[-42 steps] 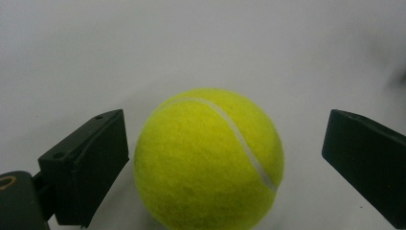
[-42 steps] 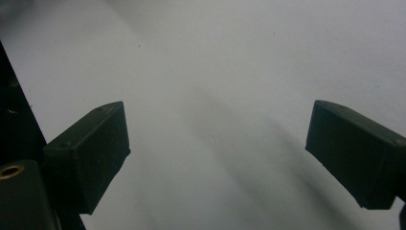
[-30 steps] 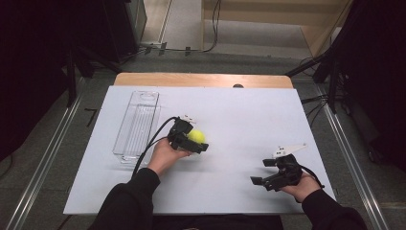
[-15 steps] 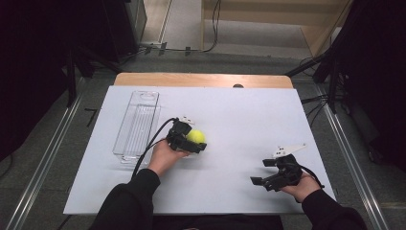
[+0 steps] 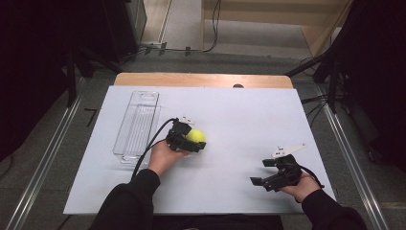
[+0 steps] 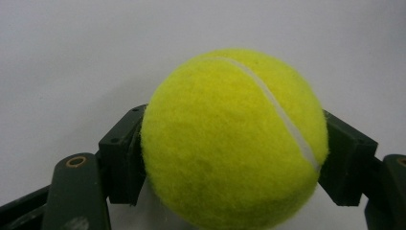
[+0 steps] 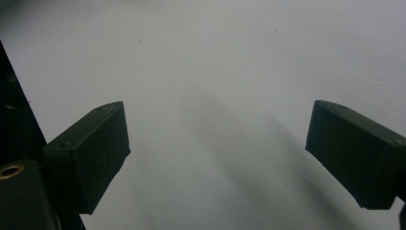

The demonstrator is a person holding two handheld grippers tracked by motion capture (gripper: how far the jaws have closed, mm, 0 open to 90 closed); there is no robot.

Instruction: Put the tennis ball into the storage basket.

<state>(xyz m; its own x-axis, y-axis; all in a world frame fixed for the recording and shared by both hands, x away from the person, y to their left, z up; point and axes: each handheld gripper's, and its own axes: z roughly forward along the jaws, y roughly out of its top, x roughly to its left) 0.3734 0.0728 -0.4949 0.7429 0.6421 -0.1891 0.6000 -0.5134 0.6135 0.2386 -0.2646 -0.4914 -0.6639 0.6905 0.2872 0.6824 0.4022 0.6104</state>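
A yellow tennis ball (image 5: 196, 136) rests on the white mat (image 5: 239, 115) near the middle. My left gripper (image 5: 195, 140) is around it, and its jaws have just been closing on it. In the left gripper view the ball (image 6: 230, 139) sits squeezed between the two black pads (image 6: 122, 153), one touching each side. Toward the front right of the mat, my right gripper (image 5: 262, 172) lies low in the hand. Its jaws stand wide apart in the right gripper view (image 7: 218, 153), with bare mat between them.
A long clear plastic tray (image 5: 138, 125) lies lengthwise on the mat's left side, just left of my left hand. A wooden table edge (image 5: 201, 79) runs behind the mat. Metal rails (image 5: 349, 148) flank the table on both sides.
The left jaws have drawn in against the ball. Both hands and the ball have stayed where they were.
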